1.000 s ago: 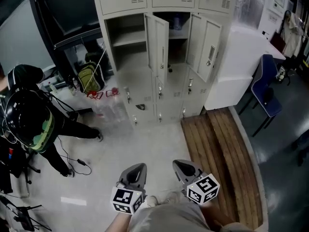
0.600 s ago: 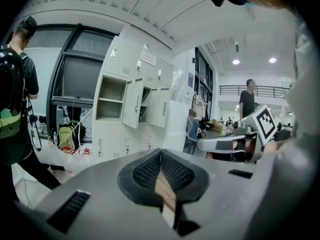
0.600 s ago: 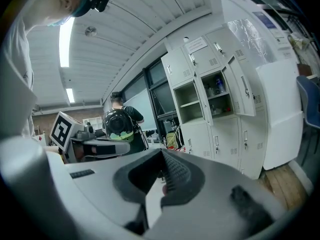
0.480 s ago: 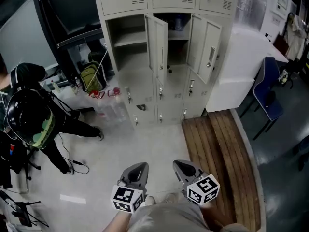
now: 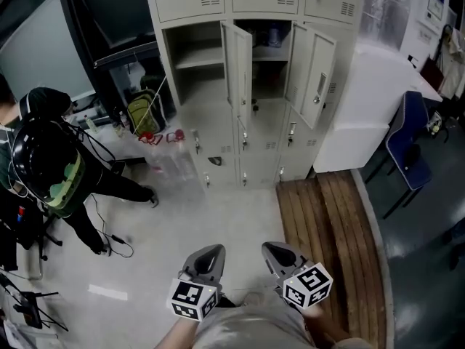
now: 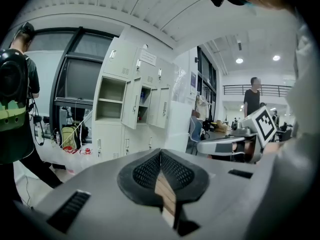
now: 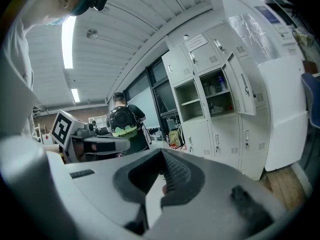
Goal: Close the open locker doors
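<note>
So the beige metal locker bank [image 5: 254,86] is sitting well ahead of both grippers, across a stretch of floor, nowhere near touching distance. At least two of its doors are hanging open in the upper row. One pale open door [image 5: 240,67] is sticking out roughly straight ahead of the left gripper [image 5: 205,259]. Another open door [image 5: 320,75] is swinging out further over, ahead of the right gripper [image 5: 280,257]. The shelves inside are showing.

The pale speckled floor [image 5: 218,209] is running from the grippers up to the lockers, and a brown slatted wooden platform [image 5: 327,231] is lying just ahead and to the outside of the right gripper. A person wearing a black backpack [image 5: 43,166] is standing well off to the left gripper's side, with cables trailing on the floor near them. A white boxy cabinet [image 5: 370,100] is sitting beside the lockers on the right gripper's side, with a blue chair [image 5: 407,133] past it.

The two grippers are hovering side by side, close to the body. The left gripper [image 6: 161,155] is clenched, pads pressed together with nothing in between. The right gripper [image 7: 162,170] is doing the same, clamped on nothing and touching nothing.
</note>
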The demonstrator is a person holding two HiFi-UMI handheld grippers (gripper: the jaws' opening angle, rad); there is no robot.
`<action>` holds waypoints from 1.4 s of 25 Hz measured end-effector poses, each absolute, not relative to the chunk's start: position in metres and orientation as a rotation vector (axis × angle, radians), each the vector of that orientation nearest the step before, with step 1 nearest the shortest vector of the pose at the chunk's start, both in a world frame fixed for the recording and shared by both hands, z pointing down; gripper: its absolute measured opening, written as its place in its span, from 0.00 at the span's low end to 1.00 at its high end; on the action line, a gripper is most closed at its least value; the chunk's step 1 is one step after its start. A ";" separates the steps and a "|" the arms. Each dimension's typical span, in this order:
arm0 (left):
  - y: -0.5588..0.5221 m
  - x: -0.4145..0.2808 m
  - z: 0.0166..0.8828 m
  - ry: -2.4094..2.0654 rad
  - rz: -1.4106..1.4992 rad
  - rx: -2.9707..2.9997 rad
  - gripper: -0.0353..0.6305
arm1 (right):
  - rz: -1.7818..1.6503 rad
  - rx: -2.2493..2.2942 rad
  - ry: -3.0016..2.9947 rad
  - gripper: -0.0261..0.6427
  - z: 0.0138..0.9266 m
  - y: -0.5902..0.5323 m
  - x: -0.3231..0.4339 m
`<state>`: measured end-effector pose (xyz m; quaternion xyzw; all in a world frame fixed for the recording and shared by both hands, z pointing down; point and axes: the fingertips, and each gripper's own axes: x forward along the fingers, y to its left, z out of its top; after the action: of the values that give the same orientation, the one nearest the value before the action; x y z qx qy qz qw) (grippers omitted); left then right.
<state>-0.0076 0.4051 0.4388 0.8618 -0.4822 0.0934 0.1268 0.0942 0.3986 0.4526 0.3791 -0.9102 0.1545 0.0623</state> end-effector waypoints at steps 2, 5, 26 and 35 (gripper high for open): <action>0.407 -0.005 0.442 -1.409 0.282 2.501 0.08 | 0.470 1.134 -2.754 0.08 0.455 0.398 0.097; 0.407 -0.004 0.447 -1.418 0.289 2.490 0.08 | 0.484 1.122 -2.761 0.08 0.460 0.397 0.097; 0.268 -0.013 0.459 -1.354 0.242 2.523 0.08 | 0.473 1.167 -2.714 0.08 0.474 0.273 0.087; 0.156 -0.042 0.449 -1.283 0.258 2.567 0.08 | 0.483 1.214 -2.704 0.08 0.470 0.167 0.053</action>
<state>-0.0421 0.1560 0.4494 0.8834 -0.4414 0.0889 0.1297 0.0533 0.1675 0.4697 0.4034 -0.8982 0.1603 0.0690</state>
